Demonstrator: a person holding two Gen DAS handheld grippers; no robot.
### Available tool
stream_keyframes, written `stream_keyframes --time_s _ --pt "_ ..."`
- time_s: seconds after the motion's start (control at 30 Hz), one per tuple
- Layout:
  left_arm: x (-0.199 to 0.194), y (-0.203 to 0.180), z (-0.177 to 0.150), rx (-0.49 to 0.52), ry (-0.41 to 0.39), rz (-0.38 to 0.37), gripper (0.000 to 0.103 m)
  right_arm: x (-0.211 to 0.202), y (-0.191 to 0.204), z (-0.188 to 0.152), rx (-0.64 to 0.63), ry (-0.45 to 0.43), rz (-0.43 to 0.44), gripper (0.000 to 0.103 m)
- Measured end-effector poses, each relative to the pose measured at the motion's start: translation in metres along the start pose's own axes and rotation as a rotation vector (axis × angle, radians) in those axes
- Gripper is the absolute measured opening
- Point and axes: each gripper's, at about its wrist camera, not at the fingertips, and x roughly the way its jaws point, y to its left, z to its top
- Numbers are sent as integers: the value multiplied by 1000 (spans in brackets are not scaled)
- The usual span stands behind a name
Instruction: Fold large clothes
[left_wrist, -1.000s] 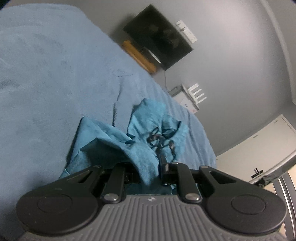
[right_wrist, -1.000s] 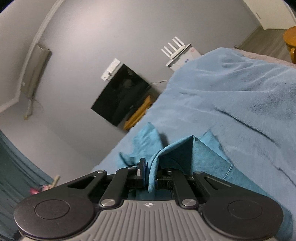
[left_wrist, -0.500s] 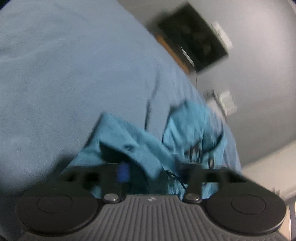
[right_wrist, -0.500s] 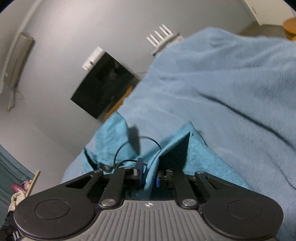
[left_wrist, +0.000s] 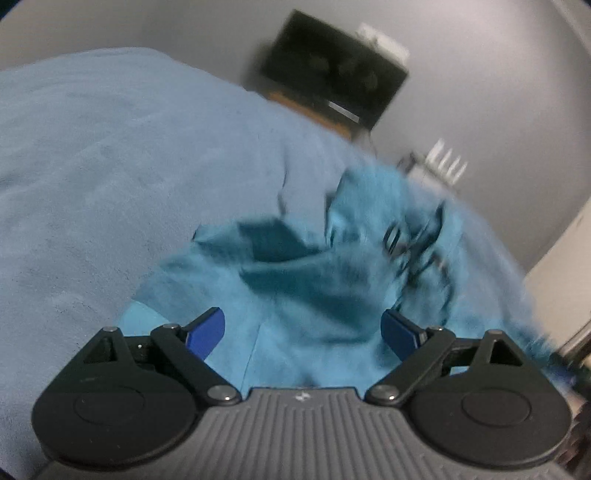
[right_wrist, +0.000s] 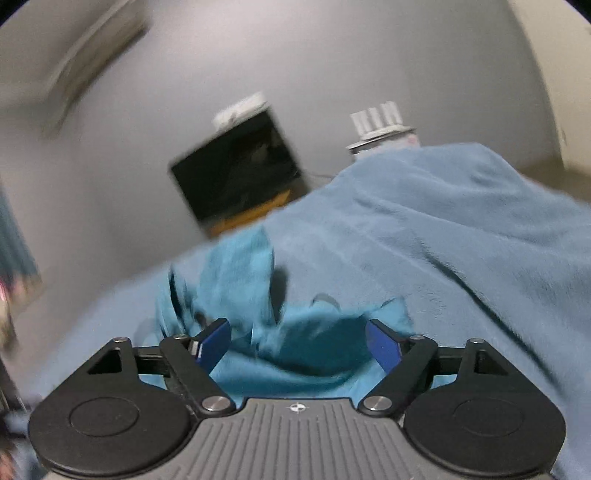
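Observation:
A teal garment (left_wrist: 314, 280) lies crumpled on a light blue blanket (left_wrist: 110, 166) over a bed. My left gripper (left_wrist: 303, 332) is open just above the garment's near edge, holding nothing. A dark cord (left_wrist: 410, 247) lies on the garment at its far right. In the right wrist view the same garment (right_wrist: 295, 332) lies bunched in front of my right gripper (right_wrist: 297, 341), which is open and empty. Both views are blurred by motion.
A black wall-mounted screen (left_wrist: 332, 74) and an orange shelf under it are beyond the bed. A white router with antennas (right_wrist: 380, 125) stands by the wall. The blanket (right_wrist: 443, 229) rises in folds to the right.
Both grippers were shut on folds of the teal garment a second ago. Both have opened and let it go, and the garment has dropped onto the blanket.

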Motion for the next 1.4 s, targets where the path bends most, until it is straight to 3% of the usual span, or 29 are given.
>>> stream_keyframes --time_s 0.1,0.17,0.23,0.3,0.37,0.43,0.53,0.63,0.73,0.83,0.97,1.2,1.4 --pt "16 -5 -13 101 -18 105 91 24 14 -16 -120 54 -87 70" --pt "25 -2 -19 125 -3 138 91 37 10 -24 -114 80 -128 66" --pt "32 2 -23 130 11 176 91 47 3 -26 -86 89 -201 51" --pt "29 2 -24 134 14 206 91 52 -5 -27 -61 74 -248 47" --pt "16 -4 -24 128 9 206 91 50 -13 -29 -20 56 -248 48" --pt "3 -14 -25 146 16 139 91 46 -11 -29 -1 26 -237 52" --pt "-6 -50 -36 290 20 88 91 33 6 -32 -47 6 -167 68" --pt "-3 -89 -65 485 55 70 91 25 36 -38 -197 30 -85 71" --pt "2 -103 -95 583 119 104 91 25 70 -53 -379 74 -69 75" --pt "5 -97 -116 589 158 127 91 39 80 -71 -470 194 -113 82" --pt "-7 -90 -127 632 178 158 91 47 67 -83 -428 307 -148 82" --pt "-38 -69 -131 559 180 177 91 23 59 -89 -367 345 -175 82" --pt "-71 -54 -125 446 139 171 92 -38 41 -79 -249 281 -172 83"
